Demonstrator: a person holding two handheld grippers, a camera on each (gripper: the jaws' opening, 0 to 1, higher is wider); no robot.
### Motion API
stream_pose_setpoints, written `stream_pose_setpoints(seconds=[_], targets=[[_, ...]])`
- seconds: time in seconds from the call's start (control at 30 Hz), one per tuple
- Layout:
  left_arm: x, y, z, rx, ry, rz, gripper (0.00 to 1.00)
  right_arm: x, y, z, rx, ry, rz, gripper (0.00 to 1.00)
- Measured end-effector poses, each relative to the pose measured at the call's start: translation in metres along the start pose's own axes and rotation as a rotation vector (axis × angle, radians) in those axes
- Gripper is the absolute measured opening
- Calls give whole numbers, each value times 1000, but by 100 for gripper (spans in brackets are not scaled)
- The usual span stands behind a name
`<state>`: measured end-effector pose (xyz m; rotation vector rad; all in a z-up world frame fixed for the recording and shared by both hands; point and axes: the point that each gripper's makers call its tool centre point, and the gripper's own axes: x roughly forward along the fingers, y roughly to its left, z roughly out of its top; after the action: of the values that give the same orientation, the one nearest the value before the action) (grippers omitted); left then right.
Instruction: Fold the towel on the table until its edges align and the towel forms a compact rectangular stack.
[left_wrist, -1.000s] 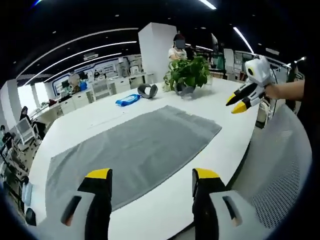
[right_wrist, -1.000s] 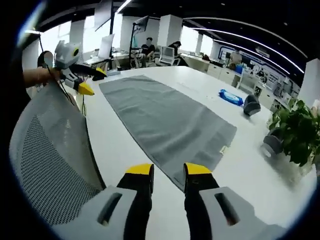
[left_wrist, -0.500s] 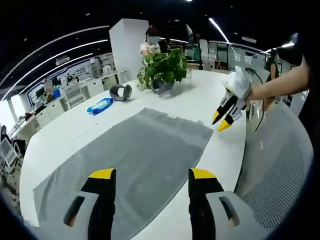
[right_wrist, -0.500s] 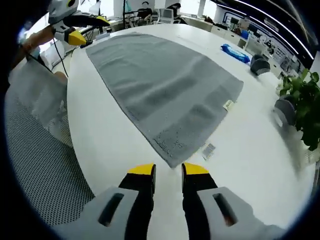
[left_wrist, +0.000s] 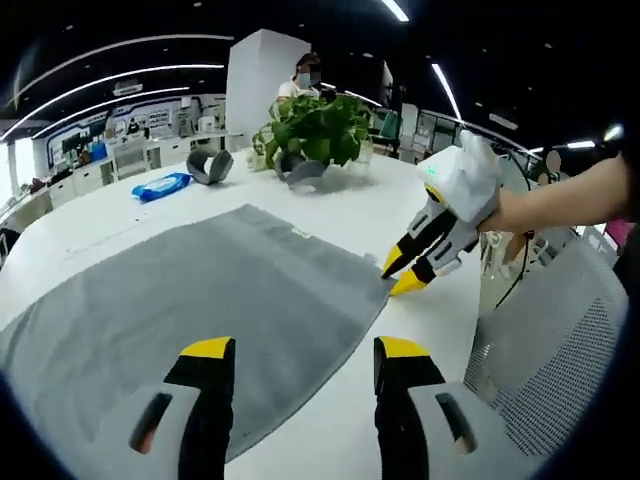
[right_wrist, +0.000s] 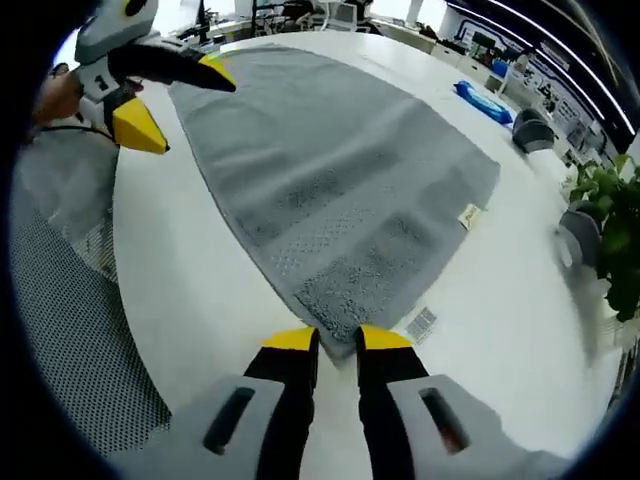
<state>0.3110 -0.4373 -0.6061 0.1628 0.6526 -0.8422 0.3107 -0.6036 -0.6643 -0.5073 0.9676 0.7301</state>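
Flat grey terry towel (right_wrist: 330, 170) spread on the white desk (right_wrist: 200, 290)

A towel corner is enclosed between the right gripper's (right_wrist: 337, 341) narrow jaws; the left gripper (left_wrist: 305, 352) is held wide apart above the near edge.

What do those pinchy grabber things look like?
The left gripper and right gripper each have two black jaws with bright yellow tips on a light grey body. In the left gripper view, the right gripper's body is a rounded white shell with a small green light, and a thin cable hangs beside it.

Open-plan office — desk rows (left_wrist: 120, 165), potted plant (left_wrist: 315, 128), strip lights (left_wrist: 110, 75).
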Motion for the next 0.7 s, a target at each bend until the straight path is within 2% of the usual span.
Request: stream_pose_setpoints(seconds=[0.07,0.17,0.23,0.37,0.5,0.57,0.63,0.7], targets=[[-1,6,9,24,-58,20,58,0,-3,0,39,-15,-3,11],[-2,2,15,-57,-93,0,58,1,-3,-1,44,-29,-5,9],[0,-2,13,-44,-84,-10,58,1,-3,0,47,-42,-18,6],[5,-15,6,79,-32,-30,57,0,-2,2,36,-71,-41,2],[8,-31,7,152,-27,-64,56,-8,5,6,41,-80,-37,1],[8,-38,9,192,-32,-77,54,-16,8,14,13,-106,-46,0],[8,-44,16,295,-51,-75,45,-25,7,22,-19,-136,-80,0],[7,-52,18,339,-61,-95,35,-36,11,33,-55,-163,-94,0]])
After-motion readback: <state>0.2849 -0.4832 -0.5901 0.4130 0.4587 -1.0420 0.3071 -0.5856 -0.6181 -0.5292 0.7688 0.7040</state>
